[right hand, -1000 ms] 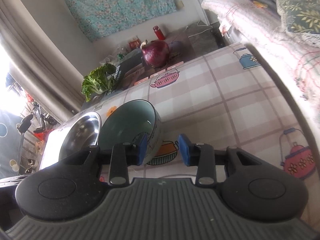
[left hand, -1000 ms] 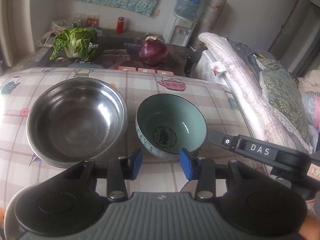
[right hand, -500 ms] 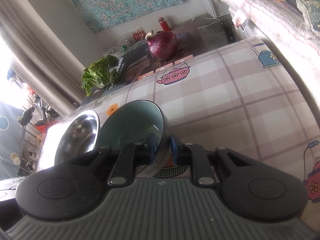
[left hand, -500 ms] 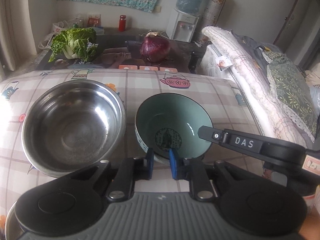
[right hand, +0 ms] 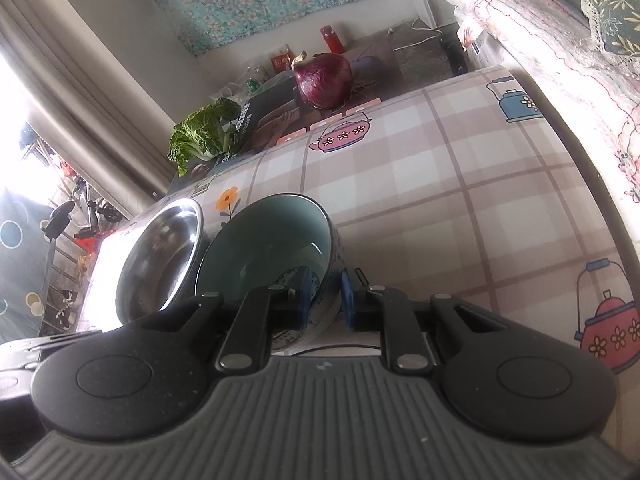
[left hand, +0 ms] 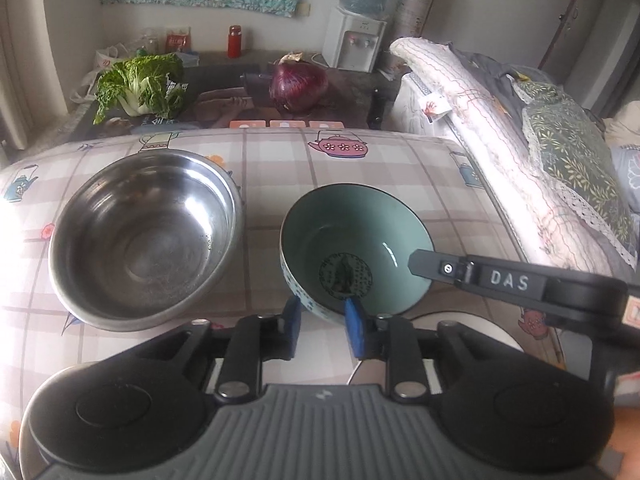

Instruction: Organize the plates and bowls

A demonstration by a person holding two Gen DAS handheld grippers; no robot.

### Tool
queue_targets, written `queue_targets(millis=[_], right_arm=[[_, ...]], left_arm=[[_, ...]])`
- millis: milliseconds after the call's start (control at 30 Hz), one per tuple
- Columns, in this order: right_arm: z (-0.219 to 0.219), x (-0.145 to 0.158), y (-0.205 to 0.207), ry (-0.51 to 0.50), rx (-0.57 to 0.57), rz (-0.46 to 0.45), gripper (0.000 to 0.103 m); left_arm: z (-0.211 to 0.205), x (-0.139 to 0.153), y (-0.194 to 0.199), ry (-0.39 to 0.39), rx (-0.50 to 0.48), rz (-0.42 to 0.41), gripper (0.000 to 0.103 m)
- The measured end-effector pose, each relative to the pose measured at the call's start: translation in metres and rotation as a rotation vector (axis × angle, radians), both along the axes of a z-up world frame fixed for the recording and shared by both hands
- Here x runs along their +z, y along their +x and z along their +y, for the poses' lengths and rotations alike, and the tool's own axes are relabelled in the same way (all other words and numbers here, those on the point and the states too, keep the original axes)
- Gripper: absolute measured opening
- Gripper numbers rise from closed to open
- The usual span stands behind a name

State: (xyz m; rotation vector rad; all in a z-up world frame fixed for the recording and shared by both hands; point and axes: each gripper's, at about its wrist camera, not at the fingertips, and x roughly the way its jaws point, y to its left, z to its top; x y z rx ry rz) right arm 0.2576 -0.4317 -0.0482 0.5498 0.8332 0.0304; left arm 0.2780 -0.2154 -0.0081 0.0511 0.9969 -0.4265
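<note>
A teal ceramic bowl [left hand: 352,240] with a dark medallion inside sits on the checked tablecloth [left hand: 360,160], right of a large steel bowl [left hand: 144,232]. My right gripper [right hand: 323,296] is shut on the teal bowl's right rim [right hand: 276,240], one pad inside, one outside; its black finger shows in the left wrist view [left hand: 480,276]. My left gripper [left hand: 322,320] straddles the bowl's near rim with pads a little apart, not clearly pinching. The steel bowl also shows in the right wrist view [right hand: 160,256].
A white plate edge [left hand: 460,320] lies under the grippers at the near right. Beyond the table are a bok choy [left hand: 140,84], a red cabbage [left hand: 298,84], a water dispenser [left hand: 356,40], and bedding [left hand: 520,140] along the right edge.
Both grippers narrowed from open a second ago; the right closed on the teal bowl's rim. The left closed tight, then opened slightly around the near rim. Both cameras rose a little.
</note>
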Motion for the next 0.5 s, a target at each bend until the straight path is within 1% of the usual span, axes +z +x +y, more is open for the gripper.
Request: queue_targets(millis=[67, 233, 367, 500], right_arm=[[0.0, 0.0, 0.001, -0.001, -0.004, 0.002, 0.014], [-0.002, -0.002, 0.002, 0.012, -0.014, 0.004, 0.014], [-0.003, -0.002, 0.003, 0.002, -0.014, 0.005, 0.014], [-0.01, -0.003, 0.005, 0.008, -0.023, 0.007, 0.014]], left_arm=[[-0.002, -0.002, 0.005, 0.002, 0.007, -0.002, 0.029], [-0.007, -0.007, 0.014, 0.011, 0.018, 0.018, 0.028], [-0.007, -0.007, 0.01, -0.003, -0.009, 0.03, 0.028], [-0.006, -0.003, 0.003, -0.021, -0.044, 0.022, 0.029]])
